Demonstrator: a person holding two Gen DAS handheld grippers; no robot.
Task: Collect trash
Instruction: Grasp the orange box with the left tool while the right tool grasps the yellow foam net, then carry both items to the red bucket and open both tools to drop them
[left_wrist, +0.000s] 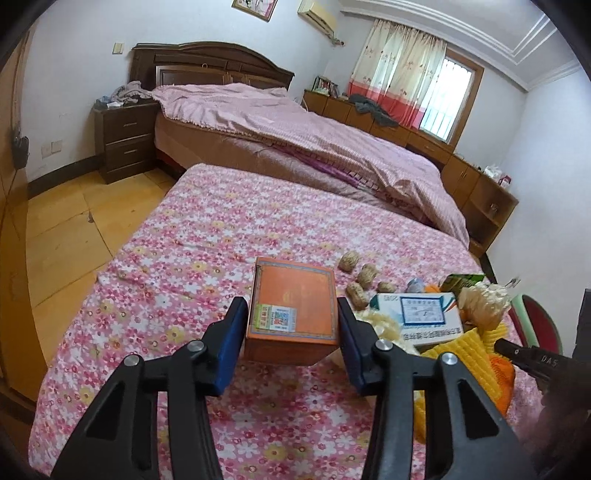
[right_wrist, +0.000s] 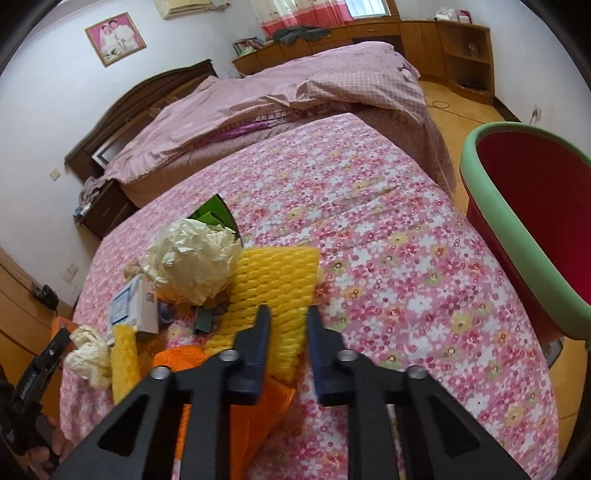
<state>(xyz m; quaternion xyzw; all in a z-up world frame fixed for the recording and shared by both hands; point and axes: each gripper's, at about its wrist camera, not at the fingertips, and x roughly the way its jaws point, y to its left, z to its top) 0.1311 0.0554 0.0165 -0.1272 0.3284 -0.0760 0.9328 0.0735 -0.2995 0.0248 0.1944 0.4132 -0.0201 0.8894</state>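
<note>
A: Left hand-held gripper (left_wrist: 291, 334) had the orange box (left_wrist: 293, 308) pinched between both pads, lifted off the flowered table (left_wrist: 192, 240). Best, imo: keep it level, squeeze steady, carry it over the pile to the red bin (right_wrist: 532, 229) off the table's right edge.

B: And the right hand-held gripper (right_wrist: 288, 321)?

A: Narrow gap, holding nothing, hovering over the yellow foam net (right_wrist: 275, 280) near the front edge w/ the other trash.

Trash pile (right_wrist: 221, 280) blocks left; cloth (right_wrist: 388, 258) open
</note>
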